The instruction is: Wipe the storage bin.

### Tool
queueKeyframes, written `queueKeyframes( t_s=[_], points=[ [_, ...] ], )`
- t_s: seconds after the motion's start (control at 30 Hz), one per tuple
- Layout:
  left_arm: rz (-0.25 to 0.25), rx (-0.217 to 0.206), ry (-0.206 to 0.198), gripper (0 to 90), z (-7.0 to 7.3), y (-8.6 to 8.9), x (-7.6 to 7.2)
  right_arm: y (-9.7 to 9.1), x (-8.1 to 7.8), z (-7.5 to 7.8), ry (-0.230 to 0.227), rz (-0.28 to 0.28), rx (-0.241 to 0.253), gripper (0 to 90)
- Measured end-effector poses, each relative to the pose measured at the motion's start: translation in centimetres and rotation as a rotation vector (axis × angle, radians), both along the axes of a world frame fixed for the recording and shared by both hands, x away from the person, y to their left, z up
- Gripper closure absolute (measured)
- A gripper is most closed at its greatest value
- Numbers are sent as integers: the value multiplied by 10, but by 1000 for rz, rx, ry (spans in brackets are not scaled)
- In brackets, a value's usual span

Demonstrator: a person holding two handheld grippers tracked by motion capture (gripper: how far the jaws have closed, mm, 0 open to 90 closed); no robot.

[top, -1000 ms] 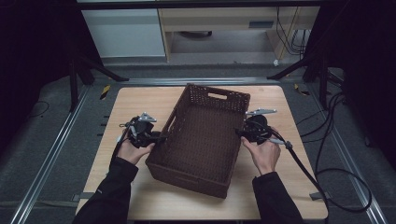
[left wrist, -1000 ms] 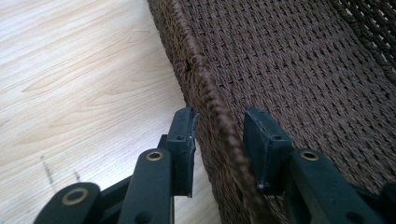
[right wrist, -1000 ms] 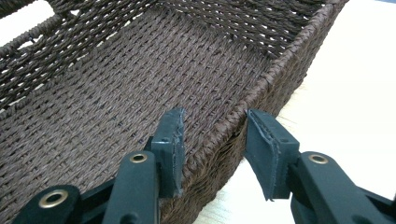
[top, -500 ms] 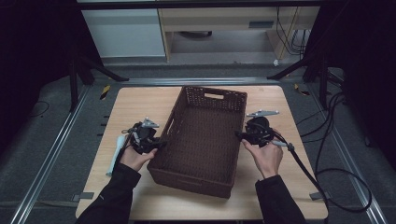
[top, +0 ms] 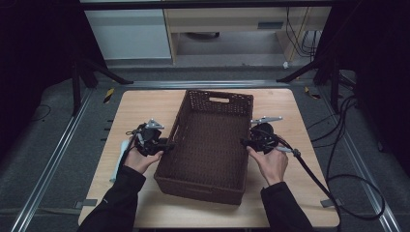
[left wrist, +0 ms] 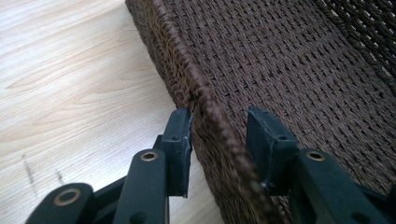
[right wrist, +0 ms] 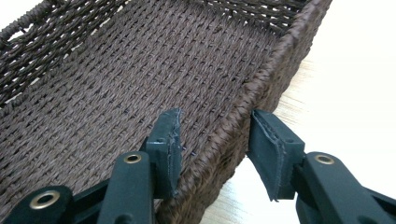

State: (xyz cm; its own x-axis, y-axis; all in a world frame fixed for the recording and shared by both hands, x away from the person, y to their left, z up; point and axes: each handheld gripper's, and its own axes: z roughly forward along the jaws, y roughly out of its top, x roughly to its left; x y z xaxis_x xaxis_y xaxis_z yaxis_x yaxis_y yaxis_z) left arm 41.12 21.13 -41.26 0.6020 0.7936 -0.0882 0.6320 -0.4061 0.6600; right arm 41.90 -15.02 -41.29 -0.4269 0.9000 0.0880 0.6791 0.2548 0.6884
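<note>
A dark brown woven basket (top: pixel 198 189) stands empty in the middle of the wooden table. My left gripper (top: pixel 167 144) straddles its left rim (left wrist: pixel 187 79). In the left gripper view the gripper (left wrist: pixel 219 126) has one pad against the outer wall and the other clear of the inner side; its jaws have just been opening. My right gripper (top: pixel 245 142) straddles the right rim (right wrist: pixel 266 70). In the right gripper view the gripper (right wrist: pixel 215 133) has a gap on each side of the rim; its jaws have just been closing a little without pressing on it.
A white object (top: pixel 118 162) lies on the table's left part, beside my left forearm. A black cable (top: pixel 314 176) trails from the right gripper over the table's right edge. Metal rails and a dark floor surround the table (top: pixel 145 104).
The basket's far end has swung slightly to the left. Both hands have slid a little nearer along the rims. The left jaws have let go of the rim.
</note>
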Motion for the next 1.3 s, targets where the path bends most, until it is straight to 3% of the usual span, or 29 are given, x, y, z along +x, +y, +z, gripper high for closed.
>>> queueKeyframes(
  t_s=[0.2, 0.4, 0.53, 0.73, 0.97, 1.03, 1.3],
  points=[
    [29, 23, -5, 668, -3, -5, -7, 3, 2, -4, -4, -7, -11, 595],
    [25, 48, -14, 630, -2, -14, -24, 2, 8, -6, -13, -15, -27, 660],
    [43, 38, -17, 619, -3, -16, -30, 1, 10, -5, -7, -20, -25, 641],
    [52, 43, -17, 622, -3, -19, -33, 0, 4, -1, -11, -11, -26, 629],
    [61, 25, -11, 620, -4, -23, -33, -6, 6, -11, 17, -27, 1, 627],
    [65, 19, -11, 620, -4, -25, -33, -6, 6, -10, 15, -29, -19, 636],
    [68, 12, -17, 616, -5, -29, -30, -11, 10, -10, 29, -37, -25, 655]
  ],
)
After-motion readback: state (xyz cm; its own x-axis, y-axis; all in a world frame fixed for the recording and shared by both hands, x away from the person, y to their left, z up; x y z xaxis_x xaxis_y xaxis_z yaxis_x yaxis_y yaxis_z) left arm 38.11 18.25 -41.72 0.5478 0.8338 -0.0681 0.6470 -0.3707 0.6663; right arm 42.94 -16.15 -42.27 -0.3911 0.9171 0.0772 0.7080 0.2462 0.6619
